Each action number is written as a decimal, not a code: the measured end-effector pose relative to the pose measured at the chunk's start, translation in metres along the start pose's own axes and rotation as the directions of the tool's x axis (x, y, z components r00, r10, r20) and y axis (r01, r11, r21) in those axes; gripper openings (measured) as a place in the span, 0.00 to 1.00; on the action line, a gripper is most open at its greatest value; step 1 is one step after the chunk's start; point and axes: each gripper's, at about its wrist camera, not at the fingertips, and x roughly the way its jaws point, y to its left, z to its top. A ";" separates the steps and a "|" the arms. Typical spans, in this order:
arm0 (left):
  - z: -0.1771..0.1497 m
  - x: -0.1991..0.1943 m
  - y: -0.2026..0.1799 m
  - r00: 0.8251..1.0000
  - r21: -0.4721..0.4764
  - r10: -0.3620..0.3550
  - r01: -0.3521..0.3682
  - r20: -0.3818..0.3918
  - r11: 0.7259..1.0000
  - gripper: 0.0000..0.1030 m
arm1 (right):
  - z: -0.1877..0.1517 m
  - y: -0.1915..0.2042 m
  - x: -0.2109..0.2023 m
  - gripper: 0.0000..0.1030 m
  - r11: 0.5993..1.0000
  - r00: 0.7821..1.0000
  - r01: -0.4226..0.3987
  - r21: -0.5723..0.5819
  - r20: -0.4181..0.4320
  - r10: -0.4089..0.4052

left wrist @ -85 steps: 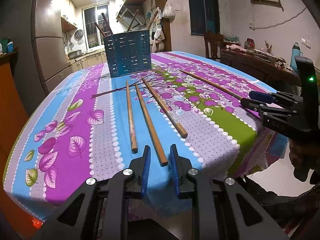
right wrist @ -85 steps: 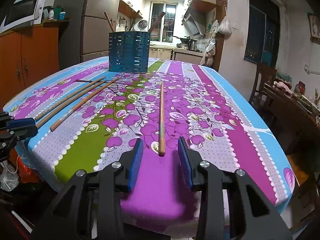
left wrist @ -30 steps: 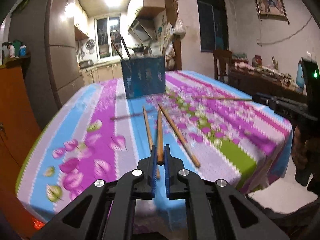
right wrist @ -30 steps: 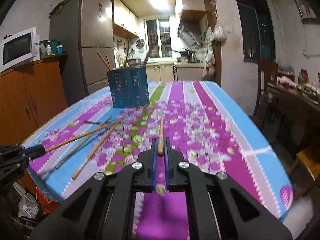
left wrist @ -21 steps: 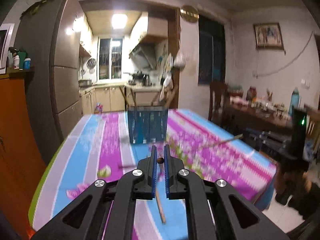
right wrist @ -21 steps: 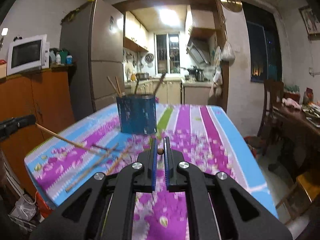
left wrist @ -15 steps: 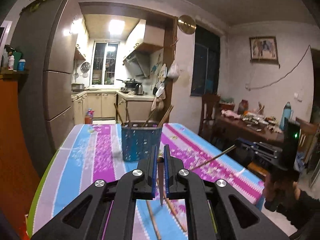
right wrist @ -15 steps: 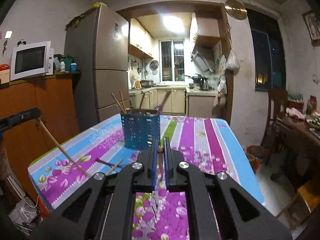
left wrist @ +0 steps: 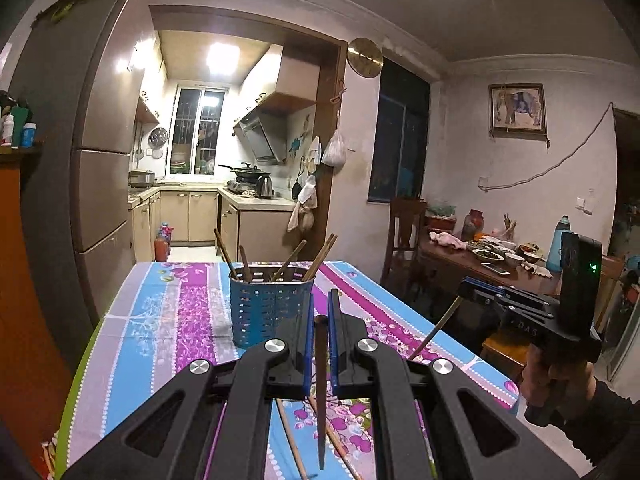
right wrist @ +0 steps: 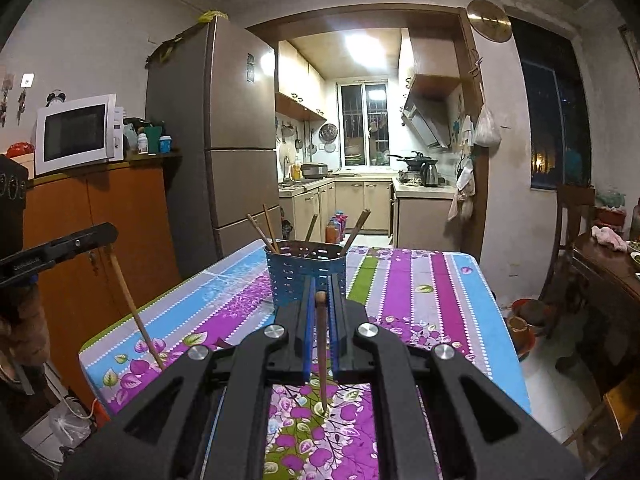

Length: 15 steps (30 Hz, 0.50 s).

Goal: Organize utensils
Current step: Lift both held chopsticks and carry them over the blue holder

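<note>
Above the floral-clothed surface point(left wrist: 168, 320): left gripper point(left wrist: 320, 312) pinching one chopstick point(left wrist: 321, 380), right gripper point(right wrist: 320, 300) pinching one chopstick point(right wrist: 322, 356), tips hanging toward 6 o'clock. At 12 o'clock, one blue holder point(left wrist: 269, 312) containing four chopsticks. No readable labels.

Small pale letters on the black side of the right gripper point(left wrist: 466, 290), seen from the left wrist view, look like "DAS", though they are faint. In the right wrist view the left gripper point(right wrist: 108, 234) also carries a short pale marking along its side, too small to read. A sticker point(right wrist: 250, 68) on the fridge point(right wrist: 236, 128) shows dark blocks but no legible words. The labels on the bottles point(right wrist: 143, 142) beside the microwave point(right wrist: 76, 132) are too small to read.
</note>
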 end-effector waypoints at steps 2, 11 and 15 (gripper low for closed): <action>0.002 0.002 -0.001 1.000 0.008 -0.001 0.001 0.004 1.000 0.07 | 0.004 0.002 0.000 0.05 1.000 1.000 -0.006 0.002 -0.001 0.006; 0.033 0.018 0.008 0.998 0.027 0.012 -0.013 0.058 1.000 0.07 | 0.031 0.011 0.013 0.05 0.999 0.999 -0.046 0.005 -0.011 0.046; 0.070 0.035 0.018 0.992 0.041 0.042 -0.047 0.118 0.998 0.07 | 0.062 0.012 0.021 0.05 0.998 0.997 -0.067 -0.007 0.034 0.068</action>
